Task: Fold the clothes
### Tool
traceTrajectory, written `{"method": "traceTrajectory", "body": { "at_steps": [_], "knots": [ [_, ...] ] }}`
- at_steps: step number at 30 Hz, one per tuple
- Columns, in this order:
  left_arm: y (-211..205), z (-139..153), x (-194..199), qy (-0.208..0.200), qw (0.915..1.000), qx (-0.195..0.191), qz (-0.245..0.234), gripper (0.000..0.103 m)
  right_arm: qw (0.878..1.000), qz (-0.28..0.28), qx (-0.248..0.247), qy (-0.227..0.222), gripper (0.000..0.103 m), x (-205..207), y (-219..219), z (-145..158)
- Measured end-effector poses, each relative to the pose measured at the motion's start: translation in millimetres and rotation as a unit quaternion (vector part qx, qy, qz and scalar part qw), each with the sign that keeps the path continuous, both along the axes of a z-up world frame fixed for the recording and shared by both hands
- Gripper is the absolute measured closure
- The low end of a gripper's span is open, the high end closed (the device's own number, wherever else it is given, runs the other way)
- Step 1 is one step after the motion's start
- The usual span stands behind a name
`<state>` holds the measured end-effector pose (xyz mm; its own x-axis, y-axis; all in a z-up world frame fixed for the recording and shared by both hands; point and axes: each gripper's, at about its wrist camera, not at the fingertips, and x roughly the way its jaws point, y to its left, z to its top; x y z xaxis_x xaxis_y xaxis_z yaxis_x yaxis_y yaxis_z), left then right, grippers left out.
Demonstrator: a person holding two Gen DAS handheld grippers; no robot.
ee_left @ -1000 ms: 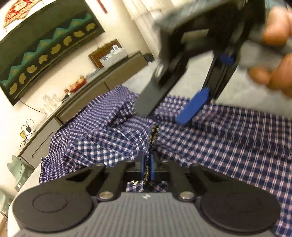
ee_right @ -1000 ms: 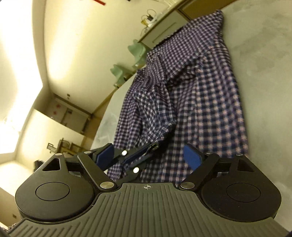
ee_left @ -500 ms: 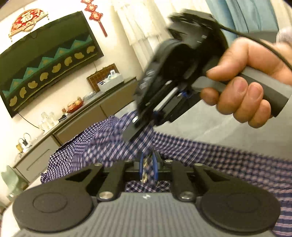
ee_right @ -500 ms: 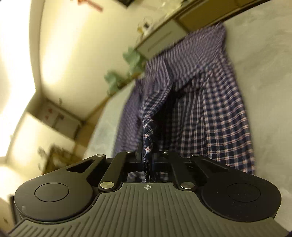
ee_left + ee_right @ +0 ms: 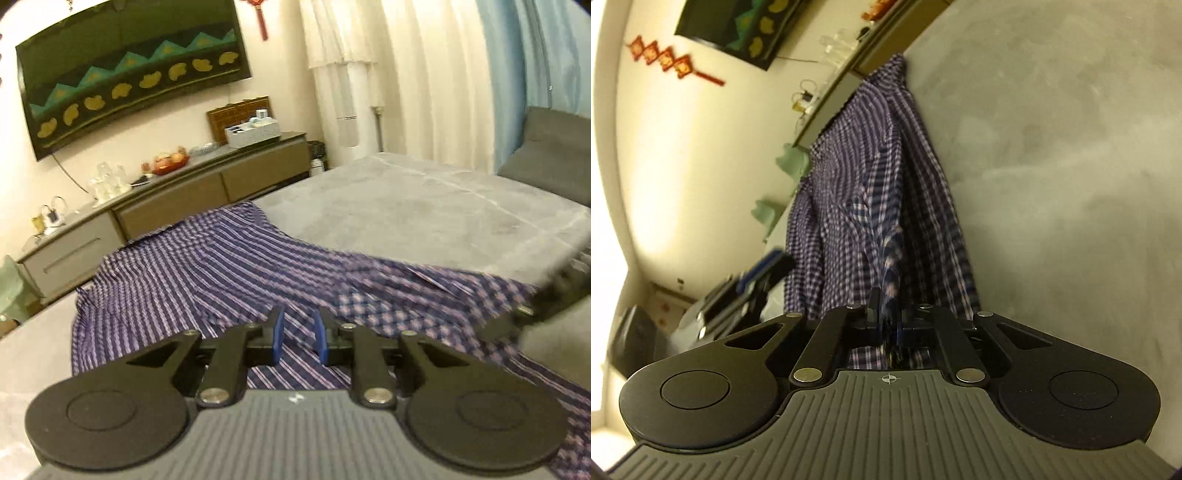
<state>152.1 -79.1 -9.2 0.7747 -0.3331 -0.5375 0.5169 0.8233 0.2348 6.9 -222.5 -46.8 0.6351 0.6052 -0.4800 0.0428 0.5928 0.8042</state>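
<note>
The shirt (image 5: pixel 229 273) lies spread across the near edge of the grey bed (image 5: pixel 424 206), one fold pinched upright in the right gripper (image 5: pixel 886 325), whose jaws are clamped on the cloth, while the left gripper (image 5: pixel 298 334) hovers above the fabric, jaws slightly apart and empty.

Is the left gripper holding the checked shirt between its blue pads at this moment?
No, the left gripper is open: its blue pads stand apart with nothing between them, above the checked shirt on the grey bed.
</note>
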Motion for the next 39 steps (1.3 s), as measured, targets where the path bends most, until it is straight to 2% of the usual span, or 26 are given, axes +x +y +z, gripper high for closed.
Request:
{"method": "traceTrajectory", "body": {
  "at_steps": [2,3,6,7,8,9,10,11,14,17,20,21,24,28,31,39],
  "knots": [
    [-4.9,7.1,20.7,0.001,0.9998,-0.007,0.018,0.075,1.000,-0.007,0.002,0.005,0.098,-9.8,0.3,-7.1],
    [-6.8,10.6,31.2,0.001,0.9996,-0.011,0.027,0.067,1.000,-0.006,0.002,0.002,0.099,-10.2,1.3,-7.2],
    [-11.3,19.8,64.9,0.012,0.9978,-0.031,0.057,0.066,1.000,-0.005,0.002,-0.006,0.098,-11.3,4.1,-7.8],
    [-10.7,22.4,76.0,0.020,0.9965,-0.043,0.069,0.066,1.000,-0.005,0.003,-0.009,0.090,-11.6,5.1,-8.0],
    [-9.1,24.6,83.9,0.027,0.9950,-0.055,0.079,0.066,1.000,-0.009,0.004,-0.008,0.087,-10.8,3.0,-7.2],
    [-7.1,26.4,89.5,0.032,0.9935,-0.065,0.087,0.067,1.000,-0.014,0.006,-0.006,0.078,-9.6,0.3,-6.1],
    [-5.1,28.1,93.6,0.037,0.9921,-0.075,0.094,0.067,1.000,-0.019,0.006,-0.001,0.064,-6.8,-0.2,-7.9],
    [-3.6,29.0,94.6,0.039,0.9915,-0.081,0.095,0.067,1.000,-0.023,0.006,0.005,0.060,-3.5,-0.1,-10.5],
    [-1.2,28.9,92.3,0.042,0.9919,-0.082,0.087,0.066,1.000,-0.024,-0.001,0.013,0.056,5.5,4.8,-16.8],
    [-1.0,23.3,91.9,0.042,0.9934,-0.067,0.083,0.064,0.999,-0.030,-0.008,0.016,0.056,13.4,9.6,-17.5],
    [-0.3,18.9,98.6,0.046,0.9928,-0.069,0.086,0.062,0.999,-0.033,-0.005,0.001,0.056,14.7,7.3,-11.1],
    [0.1,17.8,101.7,0.047,0.9924,-0.071,0.088,0.062,1.000,-0.028,-0.009,-0.004,0.056,15.7,8.1,-10.0],
    [-1.1,15.3,114.9,0.050,0.9913,-0.077,0.094,0.062,0.999,-0.007,-0.028,-0.012,0.097,18.4,12.7,-9.8],
    [-12.6,18.0,130.4,0.044,0.9923,-0.075,0.088,0.061,1.000,-0.018,-0.009,-0.019,0.100,1.3,7.6,-3.8],
    [-27.4,17.9,142.1,0.036,0.9945,-0.060,0.078,0.058,1.000,-0.013,-0.010,-0.010,0.101,-14.3,13.9,-7.1],
    [-61.5,-7.5,196.3,0.045,0.9953,-0.015,0.084,0.058,0.999,-0.043,0.013,0.007,0.101,-30.3,17.6,-16.3]
  ]
}}
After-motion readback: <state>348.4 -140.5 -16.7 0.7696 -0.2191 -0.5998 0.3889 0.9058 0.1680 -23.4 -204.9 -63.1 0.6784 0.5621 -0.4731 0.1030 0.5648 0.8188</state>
